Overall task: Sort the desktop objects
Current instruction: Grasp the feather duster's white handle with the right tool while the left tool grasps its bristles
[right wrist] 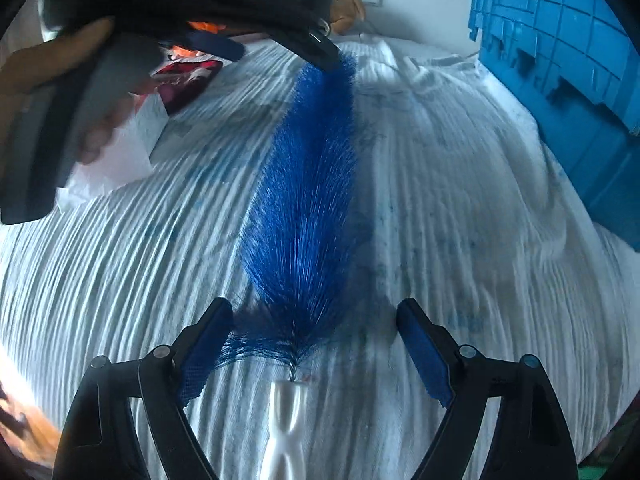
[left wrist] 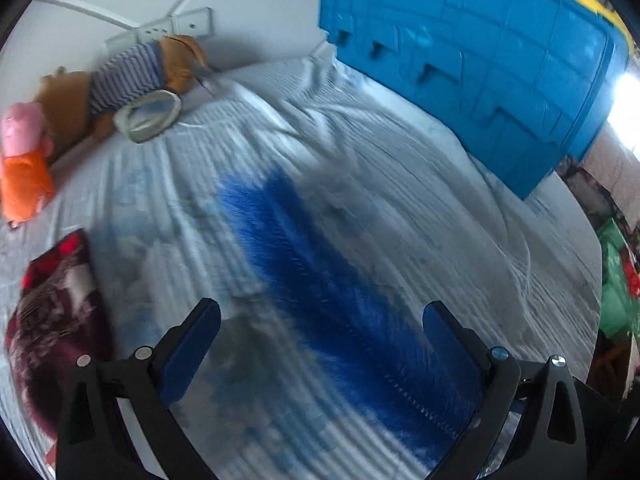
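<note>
Tongs flank long blue bristle brush [right wrist: 304, 200] on white ribbed cloth.
Right tongs [right wrist: 316, 346] gape around its white handle [right wrist: 286, 420]; left tongs [left wrist: 320, 344] gape empty over the tip, likely for a two-ended lift.

We found no readable text, label or no. anywhere; faint blue marks on the white cloth [right wrist: 460, 208] beside the blue crate [right wrist: 560, 60] were too blurred.

Brushes I see: one blue brush [right wrist: 304, 208]
Crates: one blue crate [left wrist: 480, 64]
Plush toys: two — bear [left wrist: 132, 76], pink toy [left wrist: 24, 152]
Bowls: one bowl [left wrist: 148, 116]
</note>
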### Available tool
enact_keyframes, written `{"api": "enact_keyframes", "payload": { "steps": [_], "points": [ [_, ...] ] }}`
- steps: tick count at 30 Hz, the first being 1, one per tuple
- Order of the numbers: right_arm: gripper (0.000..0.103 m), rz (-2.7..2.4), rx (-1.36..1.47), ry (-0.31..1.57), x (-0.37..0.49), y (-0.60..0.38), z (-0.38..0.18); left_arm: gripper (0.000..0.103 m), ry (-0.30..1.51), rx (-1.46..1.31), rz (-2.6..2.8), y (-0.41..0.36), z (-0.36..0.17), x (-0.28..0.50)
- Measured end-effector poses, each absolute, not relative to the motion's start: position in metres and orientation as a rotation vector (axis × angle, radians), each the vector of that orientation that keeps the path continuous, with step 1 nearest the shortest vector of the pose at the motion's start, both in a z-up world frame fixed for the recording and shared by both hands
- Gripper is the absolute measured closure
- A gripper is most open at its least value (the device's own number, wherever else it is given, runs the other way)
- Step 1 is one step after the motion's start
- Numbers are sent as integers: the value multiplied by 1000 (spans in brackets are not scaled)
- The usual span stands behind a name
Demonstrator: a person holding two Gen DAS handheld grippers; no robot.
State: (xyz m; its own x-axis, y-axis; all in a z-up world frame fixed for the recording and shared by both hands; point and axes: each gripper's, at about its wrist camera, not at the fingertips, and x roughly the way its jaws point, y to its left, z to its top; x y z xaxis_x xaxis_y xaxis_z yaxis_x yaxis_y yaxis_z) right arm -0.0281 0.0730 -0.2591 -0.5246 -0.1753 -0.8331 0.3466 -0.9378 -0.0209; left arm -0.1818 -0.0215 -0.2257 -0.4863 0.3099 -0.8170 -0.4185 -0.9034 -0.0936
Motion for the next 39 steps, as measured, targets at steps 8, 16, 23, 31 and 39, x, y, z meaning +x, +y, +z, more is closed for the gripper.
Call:
{"api": "enact_keyframes", "payload": {
  "steps": [8,16,23,31,39],
  "points": [
    [34,-2484,1300,292,-25,70,-256,9,172,-1326,2322,4,-253,-199],
    [60,-2458,1292,284,-27,71,-255,70,188,-1381,2347,4,-260,-207],
    [80,-2458,1265,432,-26,65,-253,75,222,-1364,2398,5,-255,-198],
    [68,-2489,1138,681,-12,51,-259,76,183,-1344,2412,-1,-255,-188],
    [88,-2418,1208,509,-22,62,-253,76,176,-1303,2423,0,-243,-181]
  ]
}}
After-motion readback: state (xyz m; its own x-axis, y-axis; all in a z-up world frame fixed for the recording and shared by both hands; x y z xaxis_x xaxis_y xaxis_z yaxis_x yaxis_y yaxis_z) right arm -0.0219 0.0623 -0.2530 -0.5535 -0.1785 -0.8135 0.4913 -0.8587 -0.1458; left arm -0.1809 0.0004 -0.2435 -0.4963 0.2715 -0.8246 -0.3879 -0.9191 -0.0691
